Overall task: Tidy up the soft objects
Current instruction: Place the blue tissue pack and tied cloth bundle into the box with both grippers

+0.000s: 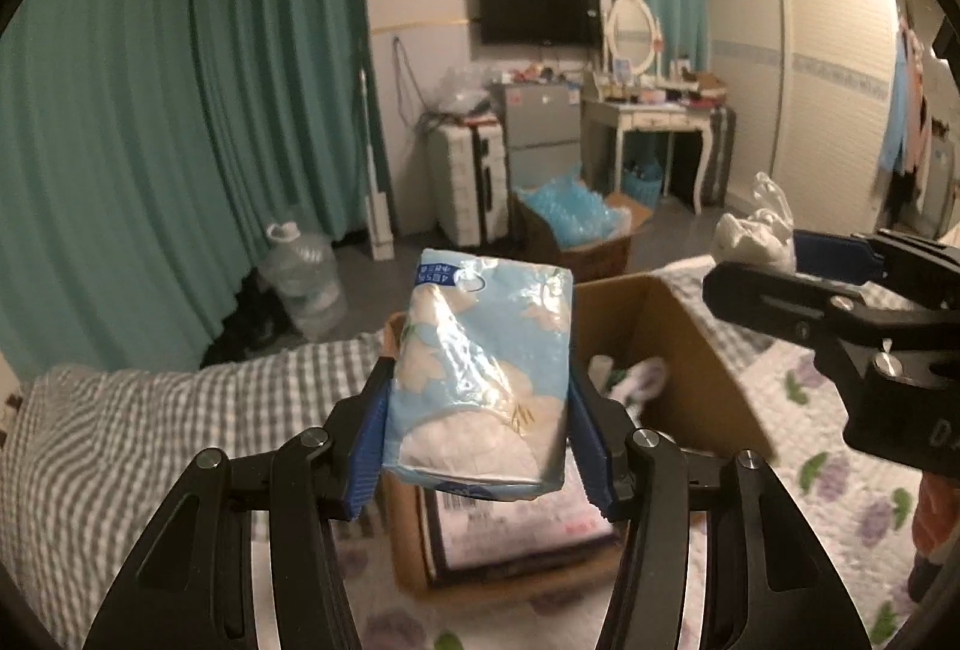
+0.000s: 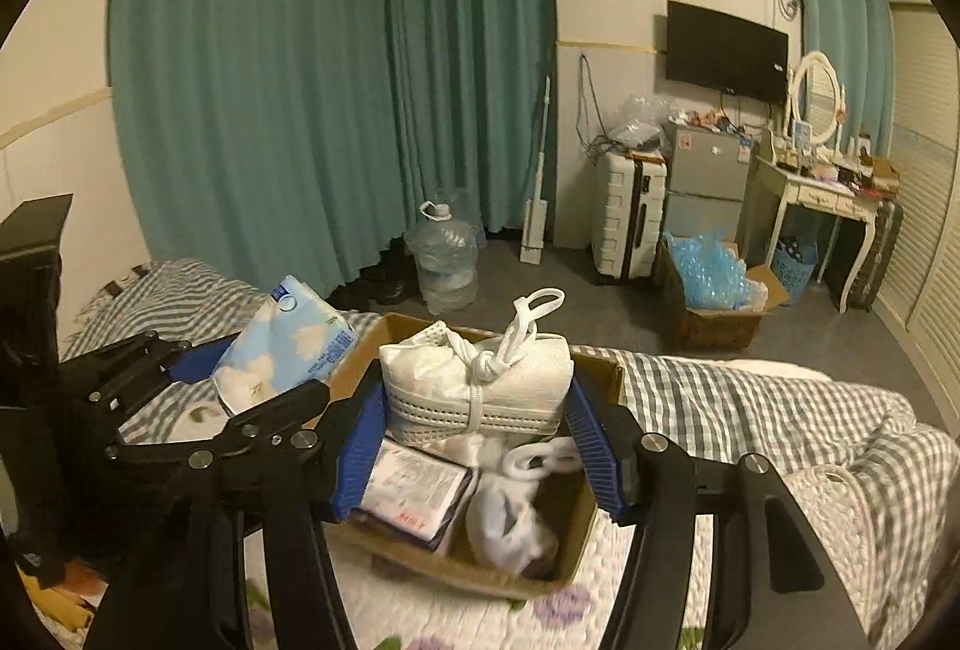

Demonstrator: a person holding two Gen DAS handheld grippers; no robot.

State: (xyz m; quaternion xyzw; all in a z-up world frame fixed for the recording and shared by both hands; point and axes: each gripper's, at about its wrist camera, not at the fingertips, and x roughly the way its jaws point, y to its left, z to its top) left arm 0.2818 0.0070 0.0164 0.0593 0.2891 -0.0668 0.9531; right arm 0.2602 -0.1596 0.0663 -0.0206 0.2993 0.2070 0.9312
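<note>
Tissue pack point(image 1: 477, 380) pinched in left tool point(image 1: 478, 428); right tool point(image 2: 475, 431) grips white bundle point(image 2: 477, 386).

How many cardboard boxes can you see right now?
2. One cardboard box sits on the bed below both grippers, holding white bags and a packet. The other box is on the floor by the dressing table, full of blue plastic wrap. More may be hidden.

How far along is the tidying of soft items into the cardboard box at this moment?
Partly done. The cardboard box on the bed already holds a white bag and a flat packet. In hand: the left gripper clamps a blue tissue pack, the right gripper a tied white bundle, both above the box. Left: putting both in.
</note>
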